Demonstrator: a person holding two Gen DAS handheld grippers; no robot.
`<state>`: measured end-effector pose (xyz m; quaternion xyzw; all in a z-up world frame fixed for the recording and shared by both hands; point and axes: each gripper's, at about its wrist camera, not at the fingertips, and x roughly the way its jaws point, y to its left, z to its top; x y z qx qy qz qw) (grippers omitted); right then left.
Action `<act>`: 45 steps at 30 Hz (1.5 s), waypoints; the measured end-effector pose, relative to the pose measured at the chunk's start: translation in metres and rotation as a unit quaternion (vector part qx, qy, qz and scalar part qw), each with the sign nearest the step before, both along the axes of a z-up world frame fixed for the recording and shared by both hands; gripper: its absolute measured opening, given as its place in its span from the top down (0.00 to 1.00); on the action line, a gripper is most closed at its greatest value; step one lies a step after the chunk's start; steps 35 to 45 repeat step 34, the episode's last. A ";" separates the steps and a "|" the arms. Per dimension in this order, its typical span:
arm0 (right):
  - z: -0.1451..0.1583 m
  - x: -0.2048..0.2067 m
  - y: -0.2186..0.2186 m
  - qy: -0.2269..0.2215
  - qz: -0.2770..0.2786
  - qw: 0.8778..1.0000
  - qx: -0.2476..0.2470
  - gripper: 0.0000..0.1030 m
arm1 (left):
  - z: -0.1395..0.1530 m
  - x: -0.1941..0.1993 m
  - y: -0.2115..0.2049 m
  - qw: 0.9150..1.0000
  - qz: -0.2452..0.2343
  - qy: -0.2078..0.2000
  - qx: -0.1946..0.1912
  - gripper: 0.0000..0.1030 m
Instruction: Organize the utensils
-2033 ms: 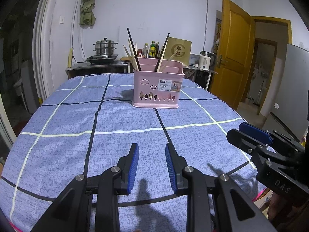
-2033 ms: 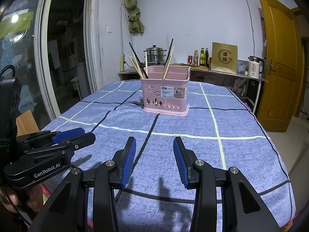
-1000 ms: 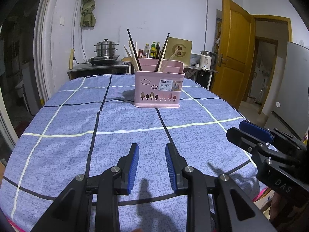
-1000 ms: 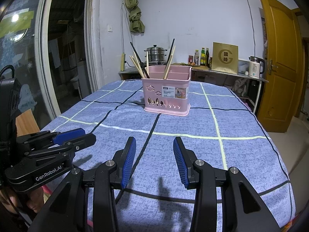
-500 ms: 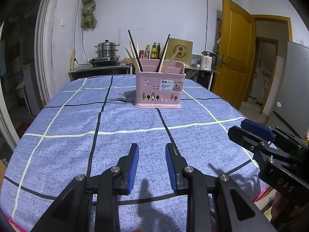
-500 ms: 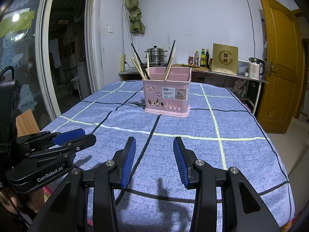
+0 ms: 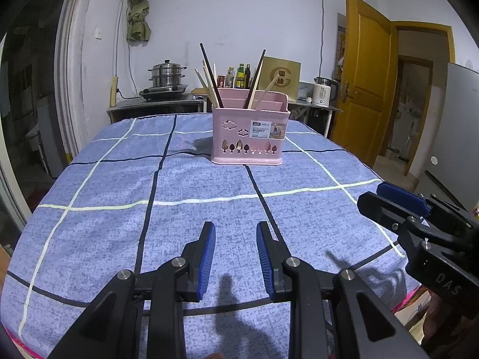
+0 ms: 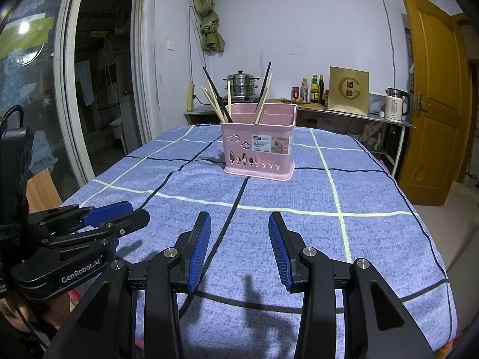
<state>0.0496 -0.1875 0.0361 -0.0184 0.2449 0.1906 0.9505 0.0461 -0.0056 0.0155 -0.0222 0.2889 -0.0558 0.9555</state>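
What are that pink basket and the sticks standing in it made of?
The pink basket looks like moulded plastic: smooth, evenly coloured walls with clean cut-out shapes. The pale chopsticks look like bare wood or bamboo, matt and tan. The dark chopsticks could be lacquered wood or plastic; they are too small to tell.

Both views shifted slightly; pink basket [image 7: 250, 130] appears nearer.
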 end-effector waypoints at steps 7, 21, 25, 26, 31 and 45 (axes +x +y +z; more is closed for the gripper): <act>0.001 0.000 0.000 0.000 0.001 1.000 0.000 0.60 | -0.001 0.000 -0.001 1.000 0.000 -0.001 0.003 0.73; 0.001 -0.002 0.000 0.002 0.001 1.000 0.001 0.60 | -0.006 0.003 -0.003 1.000 0.002 0.007 0.012 0.73; 0.000 -0.002 -0.001 0.003 0.000 1.000 0.003 0.60 | -0.007 0.003 -0.002 1.000 0.002 0.006 0.014 0.73; 0.000 -0.002 -0.001 0.003 0.001 1.000 0.002 0.60 | -0.007 0.003 -0.002 1.000 0.002 0.005 0.014 0.73; 0.000 -0.002 -0.001 0.003 0.001 1.000 0.002 0.60 | -0.007 0.002 -0.002 1.000 -0.001 0.004 0.010 0.73; 0.000 -0.002 -0.001 0.004 0.000 1.000 0.002 0.60 | -0.007 0.001 -0.002 1.000 0.000 0.004 0.009 0.73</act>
